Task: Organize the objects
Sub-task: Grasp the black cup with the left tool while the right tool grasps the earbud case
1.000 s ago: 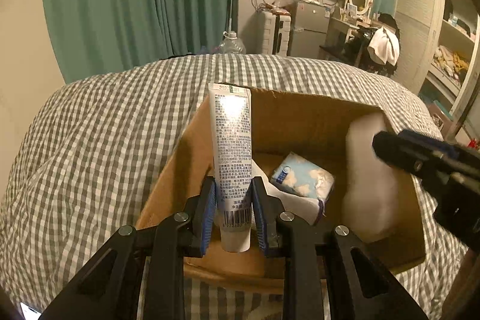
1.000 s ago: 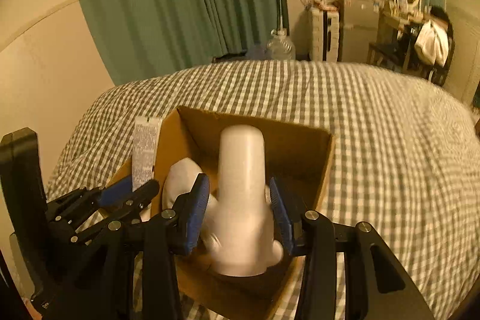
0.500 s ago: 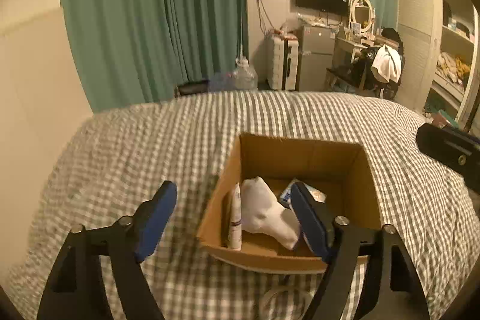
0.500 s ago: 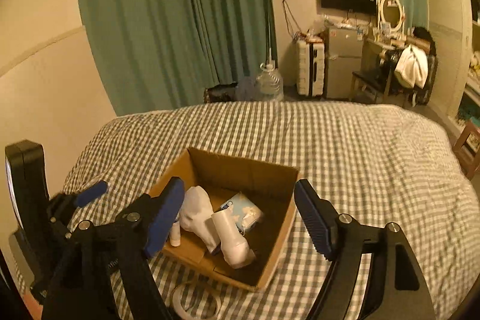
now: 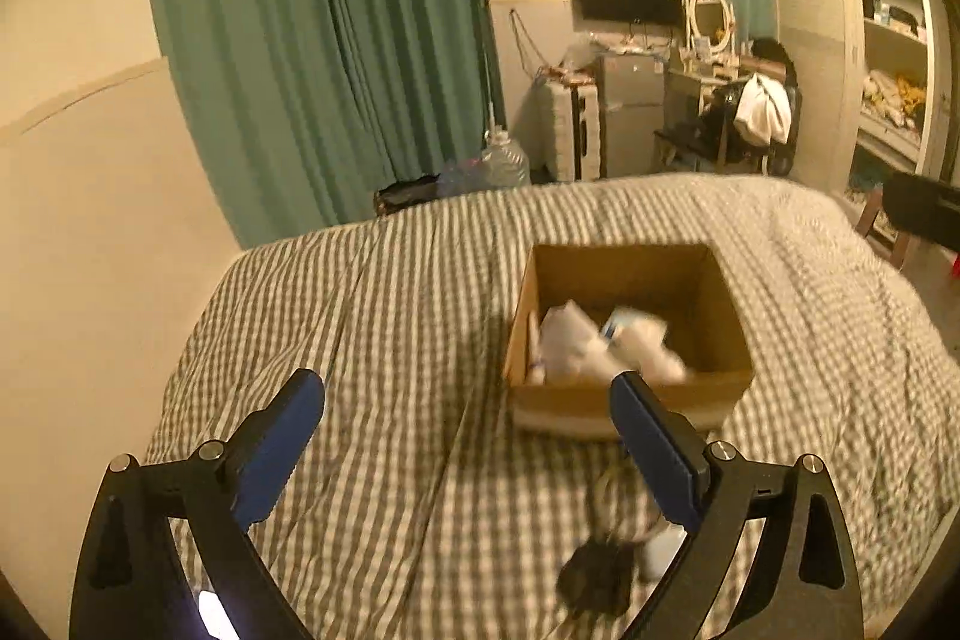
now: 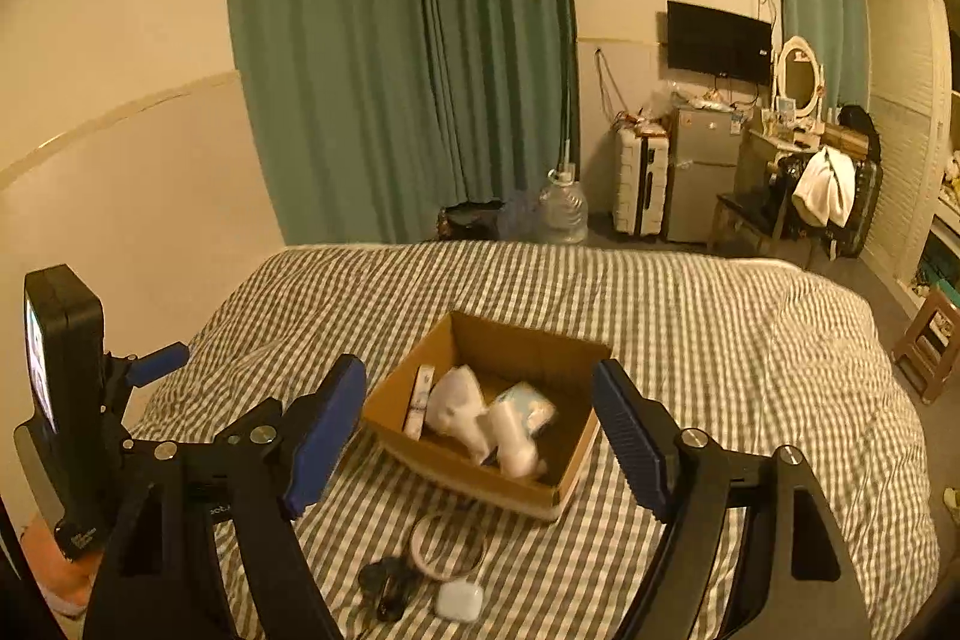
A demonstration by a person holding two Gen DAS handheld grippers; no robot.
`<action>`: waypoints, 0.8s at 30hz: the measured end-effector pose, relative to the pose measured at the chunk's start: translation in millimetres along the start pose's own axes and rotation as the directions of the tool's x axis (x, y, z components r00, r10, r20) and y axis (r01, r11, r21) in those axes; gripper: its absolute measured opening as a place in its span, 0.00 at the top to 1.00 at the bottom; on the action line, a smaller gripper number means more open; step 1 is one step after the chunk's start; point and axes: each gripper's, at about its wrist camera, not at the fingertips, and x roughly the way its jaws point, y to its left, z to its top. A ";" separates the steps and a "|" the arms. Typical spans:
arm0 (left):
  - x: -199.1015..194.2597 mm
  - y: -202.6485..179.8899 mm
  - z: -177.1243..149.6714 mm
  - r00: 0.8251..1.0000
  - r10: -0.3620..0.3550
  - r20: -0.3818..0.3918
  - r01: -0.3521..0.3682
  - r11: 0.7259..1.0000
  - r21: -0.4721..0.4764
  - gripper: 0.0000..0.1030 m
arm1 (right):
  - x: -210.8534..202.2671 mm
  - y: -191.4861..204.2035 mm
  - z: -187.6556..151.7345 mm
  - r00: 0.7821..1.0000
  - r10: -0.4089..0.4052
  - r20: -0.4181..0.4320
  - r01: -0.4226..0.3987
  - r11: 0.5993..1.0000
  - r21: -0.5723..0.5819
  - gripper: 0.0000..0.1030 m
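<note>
Dim, warm yellowish light, fisheye bending at dark edges, motion blur over the bedspread (image 5: 420,340).

An open brown cardboard box (image 6: 480,478) sat on the checked bedspread, holding a white tube (image 6: 418,400) leaning against its left wall, a white bottle (image 6: 511,439) lying tilted, and a blue-and-white packet (image 6: 531,407) behind it.

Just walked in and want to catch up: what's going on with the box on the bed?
A person is tidying small items into the open brown cardboard box on the checked bedspread. The left gripper and right gripper have just been opening and hold nothing. A white tube and white bottle lie inside; a tape ring and small white case remain outside.
</note>
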 end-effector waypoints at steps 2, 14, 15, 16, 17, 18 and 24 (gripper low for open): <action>2.1 0.0 -18.7 1.000 0.019 -0.017 -0.019 1.000 0.003 0.04 | 0.9 3.0 -15.4 1.000 -0.002 -0.015 0.002 1.000 -0.004 0.24; 64.7 -44.8 -141.5 0.982 -0.036 -0.184 0.025 0.998 -0.061 0.04 | 77.8 -8.4 -135.9 0.982 0.005 -0.187 0.005 0.999 0.053 0.24; 68.8 -48.5 -146.9 0.979 -0.049 -0.197 0.037 0.997 -0.063 0.04 | 82.8 -11.4 -142.7 0.981 0.002 -0.195 0.009 0.998 0.055 0.24; 72.9 -52.1 -152.8 0.976 -0.062 -0.209 0.049 0.997 -0.066 0.04 | 90.7 -13.8 -149.5 0.978 -0.002 -0.206 0.015 0.998 0.057 0.24; 76.9 -56.3 -158.8 0.973 -0.074 -0.219 0.061 0.996 -0.068 0.04 | 97.8 -16.8 -157.9 0.975 -0.005 -0.221 0.019 0.998 0.060 0.24; 80.4 -59.6 -163.8 0.970 -0.083 -0.229 0.069 0.995 -0.069 0.04 | 104.4 -19.3 -165.4 0.972 -0.008 -0.236 0.023 0.998 0.063 0.24; 104.2 -76.5 -180.8 0.960 -0.089 -0.266 0.080 0.996 -0.043 0.04 | 134.4 -32.1 -205.1 0.946 -0.020 -0.325 0.043 0.997 0.063 0.24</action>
